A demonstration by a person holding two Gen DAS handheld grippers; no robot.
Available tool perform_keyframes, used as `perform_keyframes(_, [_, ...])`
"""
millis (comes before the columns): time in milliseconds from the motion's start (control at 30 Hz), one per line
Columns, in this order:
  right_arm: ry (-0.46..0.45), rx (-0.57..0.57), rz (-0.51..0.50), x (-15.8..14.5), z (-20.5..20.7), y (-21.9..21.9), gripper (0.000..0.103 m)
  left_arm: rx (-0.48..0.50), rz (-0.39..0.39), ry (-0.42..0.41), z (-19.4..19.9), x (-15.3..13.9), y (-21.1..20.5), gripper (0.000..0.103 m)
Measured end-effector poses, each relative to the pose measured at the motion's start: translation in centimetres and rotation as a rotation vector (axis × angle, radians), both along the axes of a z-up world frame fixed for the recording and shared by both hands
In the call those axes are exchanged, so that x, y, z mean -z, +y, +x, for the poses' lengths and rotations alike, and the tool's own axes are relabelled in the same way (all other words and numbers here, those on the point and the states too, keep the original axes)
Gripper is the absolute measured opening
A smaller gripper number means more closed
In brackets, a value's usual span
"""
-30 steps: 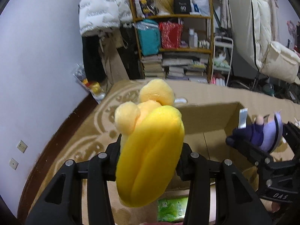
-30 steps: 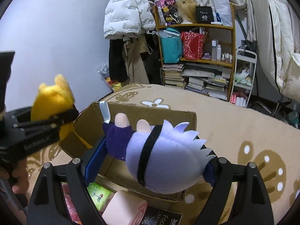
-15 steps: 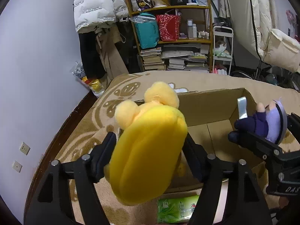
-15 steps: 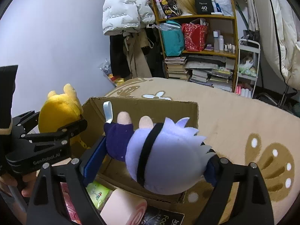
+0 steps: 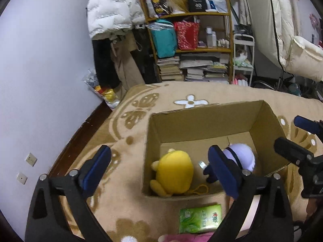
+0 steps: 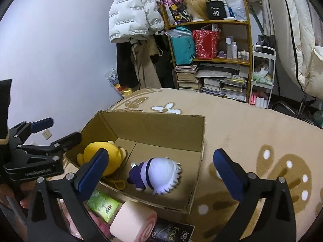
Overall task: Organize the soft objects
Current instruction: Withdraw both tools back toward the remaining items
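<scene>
Two plush toys lie side by side inside an open cardboard box (image 5: 203, 121) on a beige rug (image 6: 252, 125): a yellow toy (image 5: 174, 172) to the left, a purple toy (image 6: 159, 176) to the right. Both the left gripper (image 5: 159, 168) and right gripper (image 6: 161, 167) hang above with jaws wide apart, holding nothing

I see the chick plush (image 5: 173, 171) lying left of the hooded doll (image 5: 241, 157) inside the box (image 5: 201, 121); a tissue pack (image 5: 199, 218) lies on the rug (image 5: 125, 181) before it.
</scene>
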State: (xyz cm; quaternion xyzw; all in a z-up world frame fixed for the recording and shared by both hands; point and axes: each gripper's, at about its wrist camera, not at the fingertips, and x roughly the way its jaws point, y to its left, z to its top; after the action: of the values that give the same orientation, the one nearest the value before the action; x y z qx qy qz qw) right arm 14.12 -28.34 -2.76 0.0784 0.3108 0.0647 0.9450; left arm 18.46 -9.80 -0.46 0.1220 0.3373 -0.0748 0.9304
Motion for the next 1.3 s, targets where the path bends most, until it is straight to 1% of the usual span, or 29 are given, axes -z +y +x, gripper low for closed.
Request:
perform_keyframes(100, [0.005, 0.017, 0.015, -0.2, -0.7, -0.5, 0.103, -0.03, -0.023, 0.015, -0.5, -0.8, 1.0, 0.1])
perform_keyframes(167, [0.009, 0.024, 0.023, -0.2, -1.1, -0.8, 0.103, -0.05, -0.031, 0.007, -1.2, -1.4, 1.6, 0.101])
perform_keyframes(267, [0.017, 0.03, 0.028, -0.3, -2.0, -0.9, 0.103, -0.072, -0.02, -0.001, -2.2, -1.9, 2.2, 0.101])
perform_keyframes(367, [0.023, 0.035, 0.017, -0.3, -3.0, -1.0, 0.103, -0.09, -0.019, 0.015, -3.1, -2.0, 2.7, 0.101])
perform_keyframes(567, [0.039, 0.031, 0.017, -0.1, -5.6, -0.7, 0.103, -0.123, -0.059, 0.081, -5.1, -1.4, 3.7, 0.101])
perform_keyframes(667, [0.053, 0.042, 0.015, 0.3, -7.2, -0.4, 0.103, -0.134, -0.05, 0.083, -6.5, -1.3, 3.8, 0.101])
perform_keyframes(767, [0.081, 0.04, 0.032, 0.8, -8.7, -0.3, 0.103, -0.142, -0.072, 0.1, -7.8, -1.3, 4.2, 0.101])
perform_keyframes(900, [0.098, 0.039, -0.007, 1.1, -9.8, 0.3, 0.103, -0.153, -0.089, 0.122, -9.5, -0.8, 4.8, 0.101])
perform_keyframes(1000, [0.108, 0.04, -0.014, 1.3, -10.4, 0.5, 0.103, -0.153, -0.077, 0.135, -10.3, -0.2, 5.1, 0.101])
perform_keyframes(1100, [0.124, 0.043, -0.033, 1.4, -11.0, 0.8, 0.103, -0.154, -0.073, 0.168, -11.0, 0.7, 5.2, 0.101])
perform_keyframes(1300, [0.172, 0.039, -0.024, 2.1, -11.4, 1.0, 0.103, -0.158, -0.08, 0.226, -11.3, 2.0, 5.1, 0.101])
